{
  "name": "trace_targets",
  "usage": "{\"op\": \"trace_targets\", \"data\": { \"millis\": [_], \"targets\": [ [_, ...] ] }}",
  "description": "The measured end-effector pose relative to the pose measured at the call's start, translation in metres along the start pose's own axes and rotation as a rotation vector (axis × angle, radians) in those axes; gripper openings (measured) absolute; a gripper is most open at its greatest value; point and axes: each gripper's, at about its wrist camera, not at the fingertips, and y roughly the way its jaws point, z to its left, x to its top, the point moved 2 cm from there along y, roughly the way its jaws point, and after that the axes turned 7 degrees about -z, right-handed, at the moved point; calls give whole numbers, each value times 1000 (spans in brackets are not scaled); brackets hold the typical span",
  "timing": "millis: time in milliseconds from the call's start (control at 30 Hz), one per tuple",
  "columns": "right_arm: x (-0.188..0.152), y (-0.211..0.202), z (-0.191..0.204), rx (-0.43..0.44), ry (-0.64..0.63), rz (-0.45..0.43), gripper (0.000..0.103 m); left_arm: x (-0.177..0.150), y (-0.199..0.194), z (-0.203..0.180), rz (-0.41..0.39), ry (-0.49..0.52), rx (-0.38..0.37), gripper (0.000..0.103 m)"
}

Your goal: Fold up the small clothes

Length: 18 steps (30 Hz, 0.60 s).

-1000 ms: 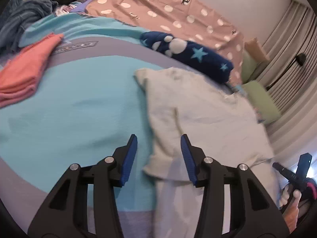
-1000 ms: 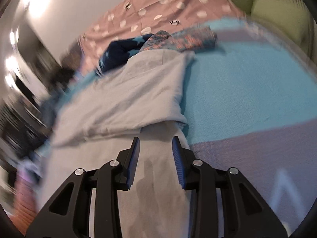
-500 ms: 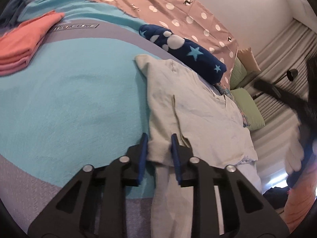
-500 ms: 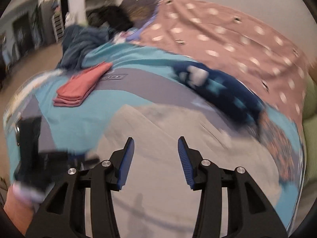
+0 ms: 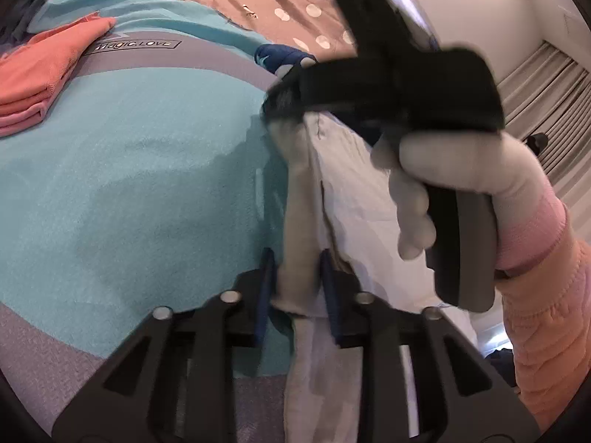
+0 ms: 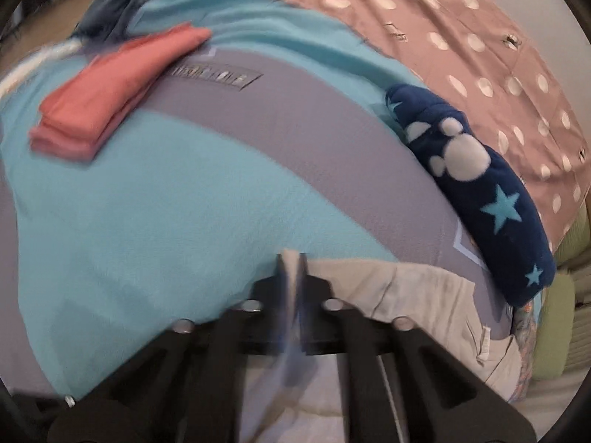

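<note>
1. On the blanket [image 5: 140, 170]: pale garment [image 5: 354, 184], near edge pinched by left gripper [image 5: 295, 284], just closed
2. Far corner clamped in right gripper [image 6: 292, 269]
3. Could slip out if pulled unevenly

Both cameras sit close over the bed [image 5: 129, 184], each looking down along its own claw. The left view faces across the bed toward the curtains [image 5: 546, 103]. Both views share the orange stack [image 5: 40, 70] [image 6: 110, 88] and the pale garment [image 5: 354, 184] [image 6: 417, 288].
</note>
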Motion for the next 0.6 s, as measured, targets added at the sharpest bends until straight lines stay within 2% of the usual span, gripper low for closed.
{"op": "trace_targets", "data": {
  "millis": [67,133,167,233,300,400,467,500,567,600],
  "targets": [
    [5,-4,-6,48,64,-48,3,-3,-6,-3,1,17,23,7],
    [8,-3,-6,176,80,-74,3,-9,-16,-11,-22,86,72,7],
    [7,-3,-7,207,71,-78,3,-11,-19,-12,-23,99,85,7],
    [3,-7,-20,174,105,-77,8,-11,-18,-10,-17,83,73,9],
    [-5,-23,-44,162,187,-80,14,-8,-22,-4,-33,47,72,15],
    [-23,-45,-60,138,136,-92,28,-4,-33,-4,-92,57,99,19],
    [-42,-50,-61,145,94,-50,28,-2,-43,-12,-133,79,44,19],
    [-54,-49,-61,168,106,-8,28,-3,-46,-20,-130,84,-36,19],
    [-67,-46,-55,220,120,44,28,-8,-45,-35,-93,119,-142,19],
    [-70,-46,-48,242,110,56,28,-14,-39,-44,-58,155,-163,22]
  ]
}}
